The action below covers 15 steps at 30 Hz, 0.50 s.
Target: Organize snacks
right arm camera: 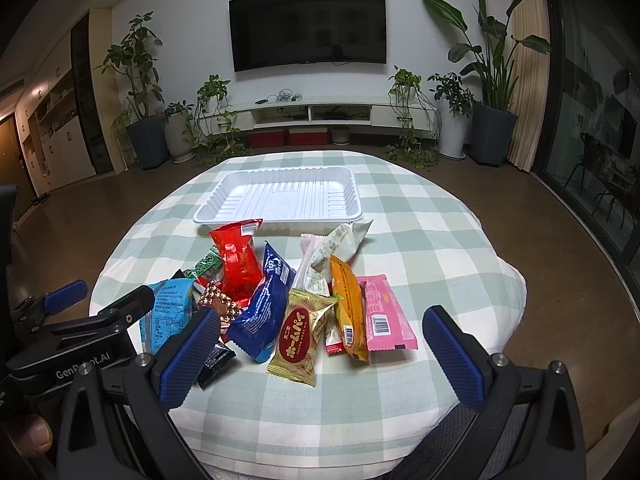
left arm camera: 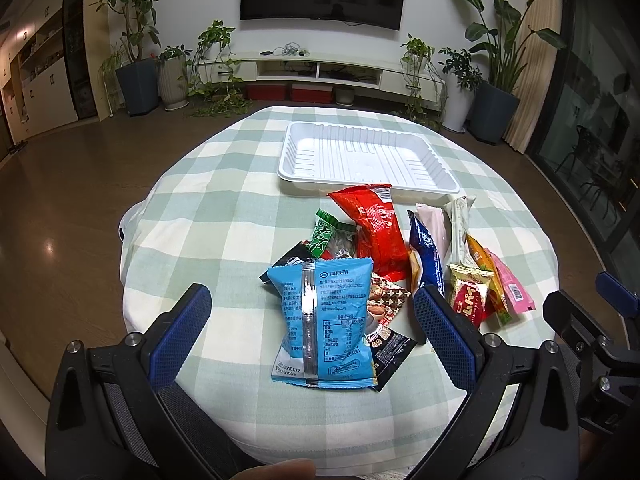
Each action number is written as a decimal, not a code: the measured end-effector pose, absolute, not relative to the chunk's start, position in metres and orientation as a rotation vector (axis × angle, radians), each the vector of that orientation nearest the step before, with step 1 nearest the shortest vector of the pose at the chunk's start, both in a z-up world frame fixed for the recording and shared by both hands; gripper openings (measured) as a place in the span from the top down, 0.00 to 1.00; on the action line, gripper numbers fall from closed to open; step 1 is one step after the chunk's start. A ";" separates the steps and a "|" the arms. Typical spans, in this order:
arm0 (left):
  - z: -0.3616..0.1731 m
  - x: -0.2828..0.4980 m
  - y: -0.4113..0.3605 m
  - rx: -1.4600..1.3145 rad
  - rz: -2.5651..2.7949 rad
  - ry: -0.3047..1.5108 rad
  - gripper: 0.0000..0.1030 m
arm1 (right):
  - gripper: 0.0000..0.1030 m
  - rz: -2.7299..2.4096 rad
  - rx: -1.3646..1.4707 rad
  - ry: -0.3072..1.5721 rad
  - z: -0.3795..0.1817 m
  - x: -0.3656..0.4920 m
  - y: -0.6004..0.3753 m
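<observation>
- Two grippers are up in front of me, and both have their blue fingers spread wide with nothing held between them.
- My left gripper (left arm camera: 312,320) hangs over the near side of the snack pile, and the light blue packet (left arm camera: 324,324) lies on the cloth between its fingers, but I see no pad touching it.
- My right gripper (right arm camera: 320,354) sits near the front edge of the checked cloth (right arm camera: 432,240), and the gold packet (right arm camera: 302,338) lies just past its open fingers.
- All the snacks are in a loose heap on the cloth, on the near side of the white tray (right arm camera: 280,196).
- I see nothing inside the tray.
- I see a red packet (right arm camera: 238,260) close to the tray, with its top end right by the tray's near rim.
- I see a dark blue packet (right arm camera: 266,304) next to the red one, leaning over toward the gold packet.
- I see an orange packet (right arm camera: 348,312) and a pink packet (right arm camera: 384,316) lying side by side at the right of the heap.
- I see a pale white packet (right arm camera: 344,240) behind the orange one, close to the tray's corner.
- I see a green packet (left arm camera: 326,234) to the left of the red one.
- I see a brown packet with white stars (left arm camera: 386,300) peeking out from under the light blue packet.
</observation>
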<state>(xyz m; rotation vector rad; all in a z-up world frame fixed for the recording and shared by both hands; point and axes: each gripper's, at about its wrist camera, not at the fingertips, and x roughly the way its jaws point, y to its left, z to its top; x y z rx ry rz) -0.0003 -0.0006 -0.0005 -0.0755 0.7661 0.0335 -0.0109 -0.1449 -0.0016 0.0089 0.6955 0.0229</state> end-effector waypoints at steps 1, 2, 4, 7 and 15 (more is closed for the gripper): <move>-0.001 0.000 -0.001 -0.076 0.034 0.766 0.00 | 0.00 0.021 0.009 0.698 -0.008 -0.013 -0.147; -0.001 0.000 -0.001 -0.075 0.035 0.766 0.00 | 0.00 0.019 0.009 0.701 -0.010 -0.013 -0.147; -0.003 0.000 -0.002 -0.075 0.036 0.766 0.00 | 0.00 0.017 0.011 0.703 -0.012 -0.015 -0.149; 0.001 0.000 0.000 -0.073 0.037 0.761 0.00 | 0.00 0.017 0.009 0.705 -0.011 -0.014 -0.149; 0.001 0.000 0.001 -0.082 0.032 0.758 0.00 | 0.00 0.012 0.011 0.721 -0.015 -0.018 -0.153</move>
